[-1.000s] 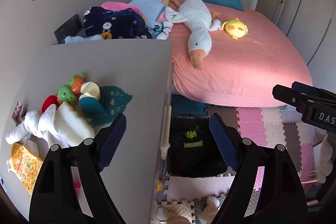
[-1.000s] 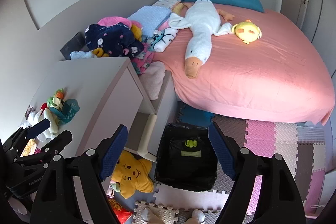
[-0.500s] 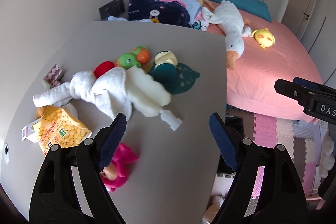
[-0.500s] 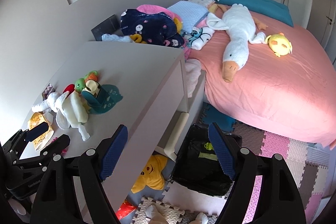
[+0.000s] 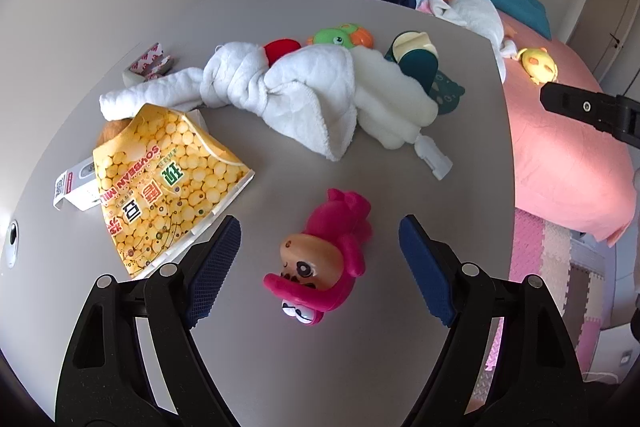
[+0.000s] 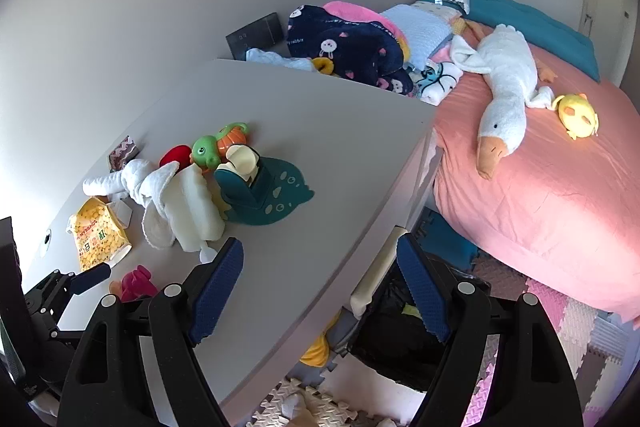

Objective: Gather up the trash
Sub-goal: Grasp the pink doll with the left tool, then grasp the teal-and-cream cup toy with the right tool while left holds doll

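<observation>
On counter (image 5: 280, 347): yellow snack bag (image 5: 160, 179), flat, ahead-left of left tongs (image 5: 320, 259), long axis diagonal; left nearer. Right tongs (image 6: 320, 287) farther. Both tongs spread, empty.

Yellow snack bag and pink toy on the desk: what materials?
Yellow snack bag: looks like glossy printed plastic film, creased, torn open at the top. Pink toy: smooth moulded figure with soft sheen, probably rubber or vinyl; cannot tell which.
</observation>
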The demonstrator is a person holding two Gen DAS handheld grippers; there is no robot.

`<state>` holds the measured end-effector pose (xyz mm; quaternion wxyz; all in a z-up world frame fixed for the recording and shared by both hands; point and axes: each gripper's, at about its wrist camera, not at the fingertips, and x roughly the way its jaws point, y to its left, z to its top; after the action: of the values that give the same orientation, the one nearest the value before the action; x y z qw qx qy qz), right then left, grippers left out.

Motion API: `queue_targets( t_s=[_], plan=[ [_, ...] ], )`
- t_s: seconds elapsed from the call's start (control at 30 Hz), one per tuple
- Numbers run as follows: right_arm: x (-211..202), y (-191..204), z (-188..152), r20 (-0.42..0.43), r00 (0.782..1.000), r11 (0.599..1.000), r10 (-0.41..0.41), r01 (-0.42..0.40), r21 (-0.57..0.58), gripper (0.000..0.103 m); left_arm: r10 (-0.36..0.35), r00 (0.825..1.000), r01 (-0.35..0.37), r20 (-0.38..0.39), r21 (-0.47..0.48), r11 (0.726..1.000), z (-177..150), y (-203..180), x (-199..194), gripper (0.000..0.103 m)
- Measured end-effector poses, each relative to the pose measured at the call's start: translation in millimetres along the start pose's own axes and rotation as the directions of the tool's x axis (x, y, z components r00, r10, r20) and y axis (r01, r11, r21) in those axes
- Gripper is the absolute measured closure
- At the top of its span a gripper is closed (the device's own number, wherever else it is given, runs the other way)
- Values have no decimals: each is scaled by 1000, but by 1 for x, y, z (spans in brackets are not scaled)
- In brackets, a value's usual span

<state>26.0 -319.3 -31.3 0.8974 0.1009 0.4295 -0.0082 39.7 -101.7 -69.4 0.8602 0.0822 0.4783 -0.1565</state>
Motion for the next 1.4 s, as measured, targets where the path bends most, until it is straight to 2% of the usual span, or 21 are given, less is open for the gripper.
queue_targets(
  t_s=[0.1,0.17,0.23,0.37,0.43,0.83,1.07,1.3,1.4],
  plan=[
    [7,4,5,-12,1000,1000,19,-19,-9,24,8,1000,-8,-11,-3,1000,-3,4,5,25],
    [11,8,6,-12,1000,1000,24,-24,-19,24,8,1000,-8,-20,0,1000,-4,5,8,30],
    [15,10,8,-17,999,999,28,-29,-28,24,0,999,0,-34,9,1000,-6,5,11,40],
    [23,14,12,-26,999,998,29,-30,-46,24,7,1000,-7,-22,23,1000,-7,5,11,49],
    [28,14,14,-32,999,998,28,-30,-51,24,5,1000,-5,-16,21,1000,-5,8,11,63],
    [71,30,30,-78,997,992,11,-21,-127,24,-7,999,7,39,-10,1000,20,29,-12,63],
    [98,45,39,-110,994,982,17,-37,-184,30,-11,999,12,34,-20,1000,29,36,-10,63],
    [111,58,50,-93,995,967,44,-66,-247,32,-8,1000,8,22,-37,999,29,44,-8,63],
    [119,64,56,-95,994,961,55,-79,-264,37,-7,1000,8,19,-45,999,29,47,-8,63]
  ],
)
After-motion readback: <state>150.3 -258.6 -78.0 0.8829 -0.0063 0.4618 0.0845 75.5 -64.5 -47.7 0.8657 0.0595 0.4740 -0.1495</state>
